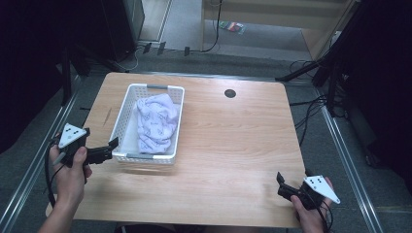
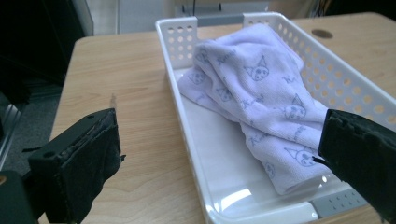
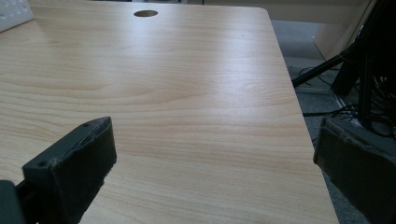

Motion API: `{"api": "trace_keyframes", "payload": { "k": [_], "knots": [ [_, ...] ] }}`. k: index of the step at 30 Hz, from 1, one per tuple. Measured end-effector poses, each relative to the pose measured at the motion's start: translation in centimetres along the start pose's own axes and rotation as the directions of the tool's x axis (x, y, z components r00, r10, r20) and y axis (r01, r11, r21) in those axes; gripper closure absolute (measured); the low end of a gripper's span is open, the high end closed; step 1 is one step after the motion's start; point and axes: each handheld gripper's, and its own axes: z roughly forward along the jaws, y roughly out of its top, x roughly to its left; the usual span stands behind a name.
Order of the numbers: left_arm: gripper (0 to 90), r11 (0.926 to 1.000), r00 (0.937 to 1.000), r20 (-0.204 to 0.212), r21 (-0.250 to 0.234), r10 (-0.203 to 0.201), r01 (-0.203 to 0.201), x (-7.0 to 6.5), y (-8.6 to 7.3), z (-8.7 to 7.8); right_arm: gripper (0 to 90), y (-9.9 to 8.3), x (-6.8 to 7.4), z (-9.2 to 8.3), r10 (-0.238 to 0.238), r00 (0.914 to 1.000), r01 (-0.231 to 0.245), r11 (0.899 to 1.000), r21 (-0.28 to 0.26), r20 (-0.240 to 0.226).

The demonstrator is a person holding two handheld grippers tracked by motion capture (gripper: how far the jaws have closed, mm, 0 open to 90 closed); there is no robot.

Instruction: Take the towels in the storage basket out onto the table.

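Your left gripper: jaws wide apart, holding nothing — at the near end of the white perforated plastic basket.
Basket contents: crumpled lilac cat-print towel.
Your right gripper: jaws wide, holding nothing — over the wooden table.

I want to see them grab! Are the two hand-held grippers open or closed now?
Left hand-held gripper: open, holding nothing, at the near end of the white basket with the towel.
Right hand-held gripper: open, holding nothing.

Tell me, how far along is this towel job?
Early, it seems. The towel lies crumpled in the basket. The left gripper, open, sits at the basket's near corner, gripping nothing. The right gripper, open, waits over bare table. Grasping the towel looks still to come.
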Motion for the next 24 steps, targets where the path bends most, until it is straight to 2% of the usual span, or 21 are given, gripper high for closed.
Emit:
{"api": "trace_keyframes", "payload": {
  "k": [5,9,13,17,20,22,24],
  "knots": [
    [0.0,0.9973,0.9992,0.026,0.066,0.031,-0.033,-0.7,1.7,1.5,0.0,0.0,0.0,0.0,0.000,1.0000,0.000,1.000,0.001,0.000],
    [0.0,0.9914,0.9973,0.051,0.117,0.052,-0.058,-1.3,3.0,2.8,0.0,0.0,0.0,0.0,0.002,1.0000,-0.002,1.000,0.002,0.001],
    [0.0,0.9802,0.9944,0.052,0.171,0.092,-0.100,-2.2,4.0,4.2,0.0,0.0,0.0,0.1,0.002,1.0000,-0.002,1.000,0.005,-0.001],
    [0.0,0.9681,0.9929,0.075,0.227,0.092,-0.107,-2.5,5.0,5.6,0.0,0.0,0.0,0.1,0.002,1.0000,-0.002,1.000,0.007,-0.004],
    [0.0,0.9641,0.9931,0.094,0.249,0.069,-0.091,-2.6,5.7,6.6,0.0,0.0,0.0,0.1,0.002,1.0000,-0.002,1.000,0.008,-0.005],
    [0.0,0.9548,0.9916,0.099,0.277,0.083,-0.108,-2.7,6.1,7.1,0.0,0.0,-0.1,0.1,0.004,1.0000,-0.004,1.000,0.014,-0.008],
    [0.0,0.9457,0.9910,0.108,0.306,0.079,-0.109,-3.0,6.4,7.7,0.0,0.0,-0.1,0.1,0.005,1.0000,-0.005,1.000,0.015,-0.008]
  ]
}}
